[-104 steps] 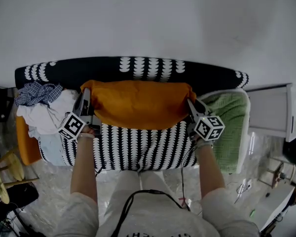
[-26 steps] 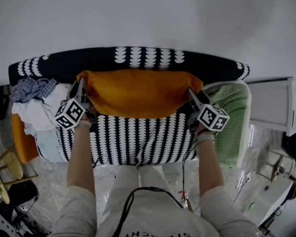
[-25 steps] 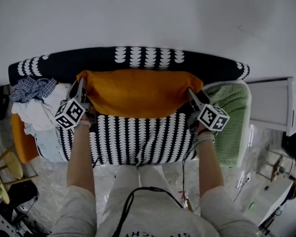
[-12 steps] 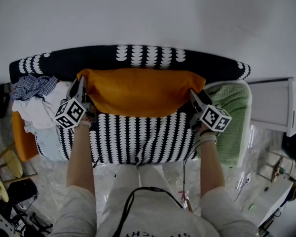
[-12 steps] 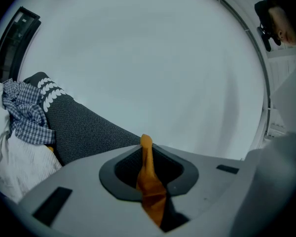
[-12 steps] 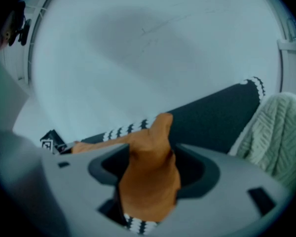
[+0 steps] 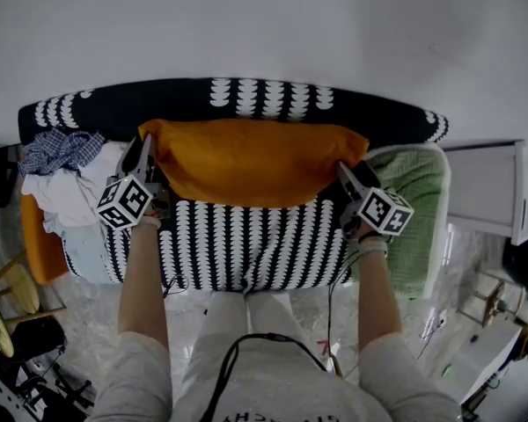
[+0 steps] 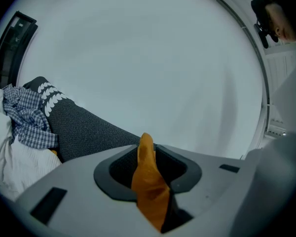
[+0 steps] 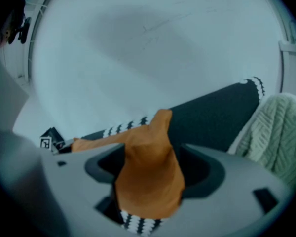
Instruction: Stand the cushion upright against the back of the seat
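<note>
1. Now the cushion [image 7: 251,161] is being seen on the seat [image 7: 246,249], between the two grippers. Its long far edge is lying along the back [image 7: 264,104] and its near edge is resting on the patterned seat cover.
2. The left gripper [image 7: 144,152] is being held at the cushion's left end. Its jaws are being opened and are standing about halfway apart. A thin fold of the orange corner is standing between them. In the left gripper view a dark gap is showing beside the fold, so the corner is not being pinched.
3. The right gripper [image 7: 344,172] is being held at the cushion's right end. Its jaws are being opened and are standing nearly at full width. The orange corner is sitting loose between them with gaps on both sides, so nothing is being gripped.
4. Both grippers are being pointed towards the back and a little downward, with the forearms stretched over the seat's front edge.
5. Clothes [image 7: 70,196] are being seen piled on the seat's left end, just beside the left gripper, with a checked shirt [image 7: 60,152] on top.
6. A green blanket [image 7: 409,205] is lying at the seat's right end, just beside the right gripper.
7. A plain wall [image 7: 264,25] is showing behind the back, and a white cabinet [image 7: 488,192] is standing to the right.
</note>
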Motion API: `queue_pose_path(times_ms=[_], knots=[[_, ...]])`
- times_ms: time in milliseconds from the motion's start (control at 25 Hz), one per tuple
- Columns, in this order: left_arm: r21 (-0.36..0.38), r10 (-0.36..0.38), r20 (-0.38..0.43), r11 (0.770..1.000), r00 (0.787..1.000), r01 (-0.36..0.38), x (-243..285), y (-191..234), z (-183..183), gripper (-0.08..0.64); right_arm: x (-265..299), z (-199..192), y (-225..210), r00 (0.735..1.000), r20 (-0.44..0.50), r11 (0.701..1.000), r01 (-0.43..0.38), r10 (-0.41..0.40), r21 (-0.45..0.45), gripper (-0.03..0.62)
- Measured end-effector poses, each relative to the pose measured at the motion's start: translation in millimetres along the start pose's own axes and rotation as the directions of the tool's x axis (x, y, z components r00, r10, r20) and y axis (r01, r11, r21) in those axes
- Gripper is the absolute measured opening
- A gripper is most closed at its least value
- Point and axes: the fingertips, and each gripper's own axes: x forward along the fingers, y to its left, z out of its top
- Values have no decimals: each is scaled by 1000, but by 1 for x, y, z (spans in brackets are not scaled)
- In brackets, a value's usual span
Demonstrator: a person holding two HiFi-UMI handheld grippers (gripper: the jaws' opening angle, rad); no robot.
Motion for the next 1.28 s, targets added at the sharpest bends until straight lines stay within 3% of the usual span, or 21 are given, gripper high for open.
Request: queue_pose_path(times_ms=[640, 880, 1280], knots=[[-27, 16, 24, 1000, 1000, -15, -22, -8, -6, 124, -7, -8, 6, 1000, 1, 1000, -14, 14, 0, 350], [17, 27, 2, 999, 1000, -27, -31, -14, -15, 124, -11, -15, 5, 1000, -9, 1000, -11, 11, 3, 348], [11, 10, -22, 1000, 1000, -10, -51, -23, -34, 124, -20, -33, 17, 998, -40, 998, -48, 47, -42, 343]])
